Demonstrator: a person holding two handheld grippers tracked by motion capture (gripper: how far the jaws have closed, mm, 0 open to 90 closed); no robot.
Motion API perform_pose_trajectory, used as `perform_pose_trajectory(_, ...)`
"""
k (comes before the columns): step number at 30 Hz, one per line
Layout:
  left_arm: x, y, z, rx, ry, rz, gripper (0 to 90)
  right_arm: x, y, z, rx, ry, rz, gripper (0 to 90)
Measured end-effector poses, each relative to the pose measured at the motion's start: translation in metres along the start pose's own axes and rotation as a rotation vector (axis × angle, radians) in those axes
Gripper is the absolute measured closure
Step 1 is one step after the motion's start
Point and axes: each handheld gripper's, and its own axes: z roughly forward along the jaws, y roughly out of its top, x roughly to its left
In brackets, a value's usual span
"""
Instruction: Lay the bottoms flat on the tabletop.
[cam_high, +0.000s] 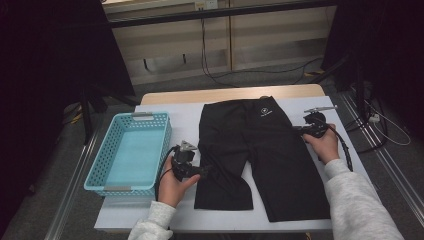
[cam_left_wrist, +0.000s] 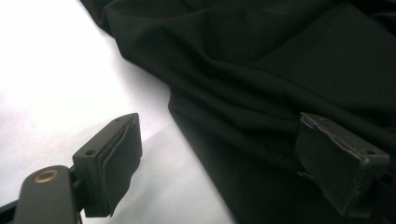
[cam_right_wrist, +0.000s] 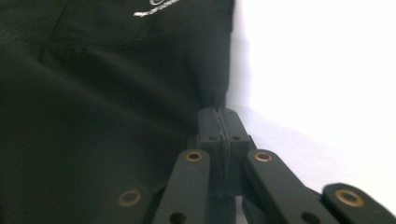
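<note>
Black shorts (cam_high: 260, 150) flat on table (cam_high: 165, 112) — soft, light, limp, will sag. Right gripper (cam_right_wrist: 219, 114) clamped on side hem; left gripper (cam_left_wrist: 219, 158) jaws apart astride leg edge — take hold there.

Table (cam_high: 165, 97) w/ white sheet (cam_high: 180, 120); on it black shorts (cam_high: 265, 150) & blue basket (cam_high: 131, 153).

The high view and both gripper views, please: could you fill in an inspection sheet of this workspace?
Surface: table with white cover.
Job's things: black shorts lying flat, logo at the waistband.
Clutter: blue basket left of the shorts, nothing seen inside.
Grippers: left tool open at the shorts' left leg edge; right tool shut at the shorts' right edge, whether it pinches cloth is unclear.
Cables: a black cable trails from the right tool.
Surroundings: floor cables beyond the table, dark stands at both sides.
</note>
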Motion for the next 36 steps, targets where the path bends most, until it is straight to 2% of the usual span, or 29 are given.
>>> perform_pose_trajectory(11,0.000,0.000,0.001,0.008,-0.004,0.001,15.2,-0.021,-0.009,-0.014,-0.007,-0.028,0.051,90.0)
perform_pose_trajectory(17,-0.002,0.000,0.002,0.012,-0.008,-0.002,15.1,-0.030,-0.011,-0.020,-0.004,-0.057,0.074,90.0)
perform_pose_trajectory(20,-0.002,-0.001,0.003,0.011,-0.007,0.000,15.2,-0.032,-0.013,-0.022,-0.009,-0.056,0.078,89.8)
perform_pose_trajectory(23,-0.002,-0.001,0.003,0.014,-0.008,0.002,15.1,-0.032,-0.015,-0.022,-0.014,-0.058,0.077,86.8)
perform_pose_trajectory(28,-0.002,0.000,0.002,0.009,-0.013,0.005,15.1,-0.025,-0.019,-0.028,-0.010,-0.069,0.076,66.7)
perform_pose_trajectory(29,-0.003,0.000,0.002,0.009,-0.014,0.005,15.1,-0.024,-0.020,-0.031,-0.003,-0.066,0.083,65.0)
perform_pose_trajectory(32,-0.002,0.000,0.001,0.013,-0.017,0.010,15.1,-0.018,-0.028,-0.041,0.022,-0.063,0.058,63.1)
perform_pose_trajectory(36,-0.005,0.002,0.002,0.010,-0.020,0.023,15.1,-0.008,-0.043,-0.058,0.052,-0.046,0.055,63.8)
